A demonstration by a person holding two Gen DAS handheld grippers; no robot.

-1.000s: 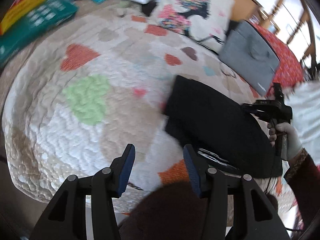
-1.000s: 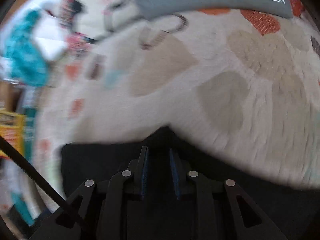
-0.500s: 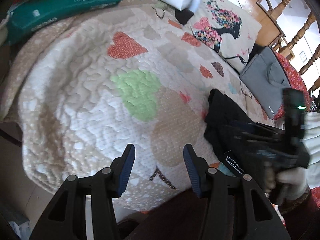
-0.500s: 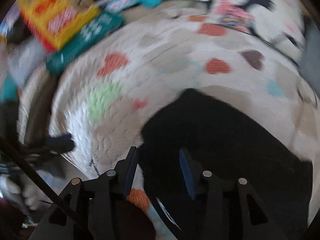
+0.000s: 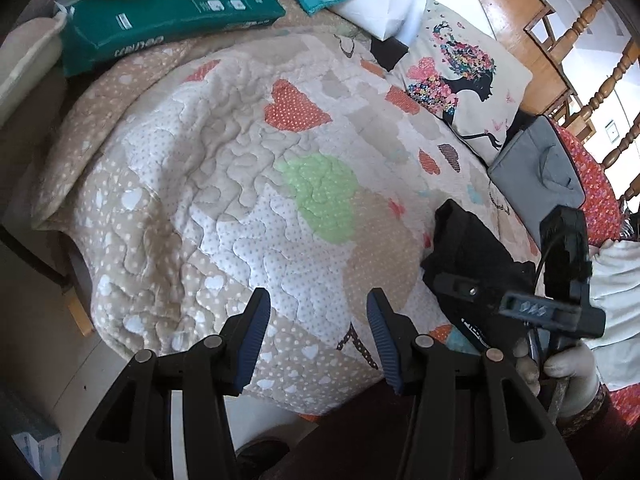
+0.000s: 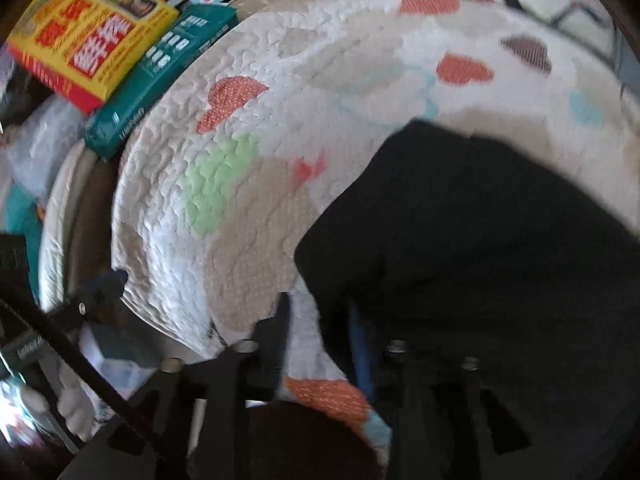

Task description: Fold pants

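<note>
The left gripper [image 5: 316,332] hangs with its blue-padded fingers spread wide and nothing between them, over the bare quilt [image 5: 240,208] near its front edge. Only quilt lies ahead of it; the black pants [image 5: 472,248] are off to its right, well apart from its fingertips.

The right gripper [image 6: 320,344] sits at the pants' near left corner. In its own view, which is smeared by motion blur, its fingers stand apart, the left one over pale quilt and the right one over or against the dark cloth. No fabric seems to be clamped between them, though the blur keeps that from being certain. Seen from the left wrist, its black body is above the pants, held in a gloved right hand [image 5: 568,364].

The pants [image 6: 480,248] lie as a compact dark block on the right part of the quilt, close to its front edge. Their long axis runs from that front edge back and rightward toward the grey bag [image 5: 536,176] at the far right side. The block looks already doubled over, so I judge the folding to be well along.

The right gripper is clearly the nearer tool. Any coming grasp or smoothing turns on that near left corner, while the left gripper would have to cross rightward over bare quilt to help.
</note>
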